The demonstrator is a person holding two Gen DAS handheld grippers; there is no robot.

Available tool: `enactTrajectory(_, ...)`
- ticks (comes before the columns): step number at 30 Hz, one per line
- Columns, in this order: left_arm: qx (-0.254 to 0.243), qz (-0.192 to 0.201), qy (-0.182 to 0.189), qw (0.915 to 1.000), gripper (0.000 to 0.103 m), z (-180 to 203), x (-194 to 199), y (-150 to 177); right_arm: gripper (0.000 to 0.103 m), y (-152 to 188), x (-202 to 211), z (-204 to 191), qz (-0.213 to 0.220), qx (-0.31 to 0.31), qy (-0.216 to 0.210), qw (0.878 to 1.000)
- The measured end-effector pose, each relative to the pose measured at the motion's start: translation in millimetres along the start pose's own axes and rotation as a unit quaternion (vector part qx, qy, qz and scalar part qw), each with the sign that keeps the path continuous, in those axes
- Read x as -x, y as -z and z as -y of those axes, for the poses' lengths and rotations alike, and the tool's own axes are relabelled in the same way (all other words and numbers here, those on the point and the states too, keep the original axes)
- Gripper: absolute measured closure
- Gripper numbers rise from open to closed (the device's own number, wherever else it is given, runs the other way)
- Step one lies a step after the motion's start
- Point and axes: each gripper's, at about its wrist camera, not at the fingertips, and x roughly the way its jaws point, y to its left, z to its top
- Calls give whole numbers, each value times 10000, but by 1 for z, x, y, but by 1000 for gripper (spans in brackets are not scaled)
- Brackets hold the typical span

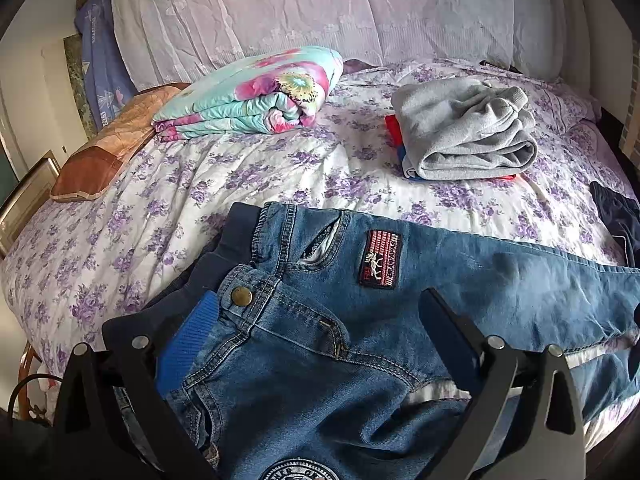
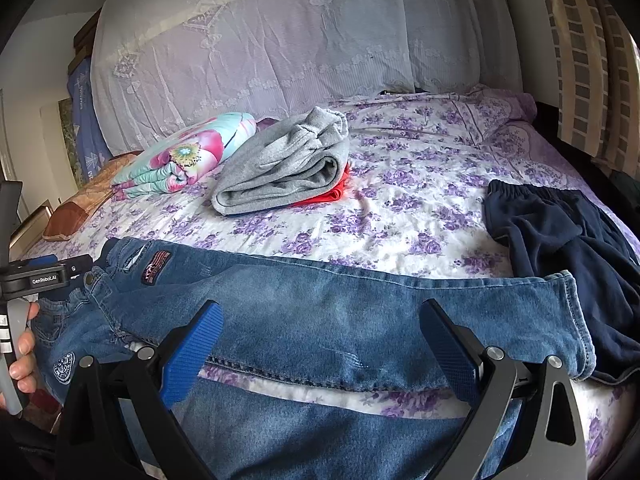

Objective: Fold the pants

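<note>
Blue jeans (image 1: 460,280) lie across the near edge of the bed, waistband to the left and legs running right; the two legs lie apart with a strip of sheet between them. My left gripper (image 1: 320,294) is open over the fly and brass button, and denim bunches up between its fingers and over the left blue pad (image 1: 188,344). My right gripper (image 2: 322,306) is open over the upper leg of the jeans (image 2: 280,280), near mid-leg. In the right wrist view the left gripper (image 2: 40,276) shows at the waistband, held by a hand (image 2: 24,344).
A floral purple bedsheet (image 1: 240,176) covers the bed. Folded grey sweatpants (image 2: 280,168) sit on red and blue clothes mid-bed. A folded floral quilt (image 1: 248,96) and a brown pillow (image 1: 104,152) lie at the left. Dark navy pants (image 2: 560,232) lie crumpled by the jeans' hem.
</note>
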Motion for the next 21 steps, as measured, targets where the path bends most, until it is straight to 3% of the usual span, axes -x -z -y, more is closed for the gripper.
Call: enactTrajectory(21,-36,52,8,10000,5,1,9,-6,4,-2,7,-2,76,75,19,9999)
